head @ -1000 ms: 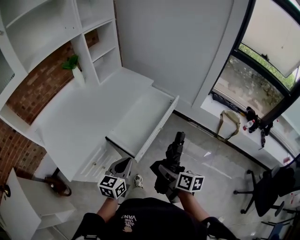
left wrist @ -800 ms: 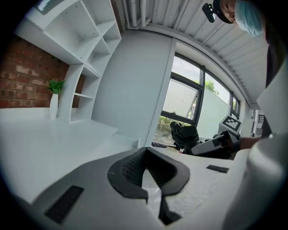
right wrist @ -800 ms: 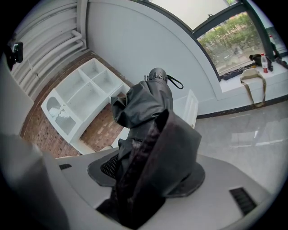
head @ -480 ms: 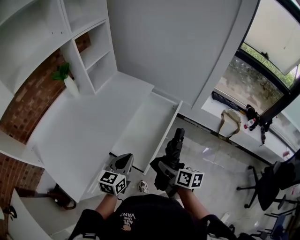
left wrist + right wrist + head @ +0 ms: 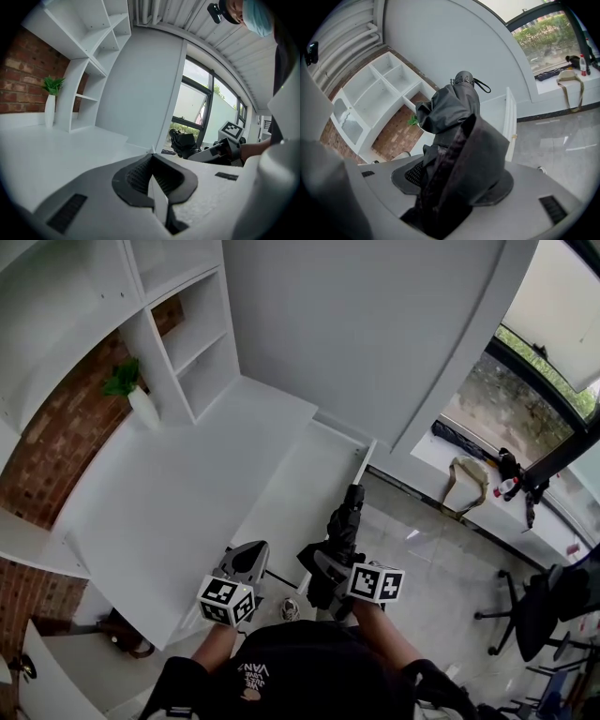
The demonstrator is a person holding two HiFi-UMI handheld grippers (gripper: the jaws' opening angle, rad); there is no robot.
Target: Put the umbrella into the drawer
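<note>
**Folded umbrella held just short of the open drawer**

Your right gripper (image 5: 330,566) clamps the black folded umbrella (image 5: 344,524) by its fabric end, likely so the free end can lead into the drawer (image 5: 298,491). The umbrella is beside the drawer's front panel, not yet inside. Its long axis runs away from you, strap end foremost. Your left gripper (image 5: 246,565), clenched and empty, hovers near the drawer.

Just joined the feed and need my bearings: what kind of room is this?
Probably a home office or study: a white built-in desk with an open drawer, open shelves beside it, and a swivel chair near the window.
</note>
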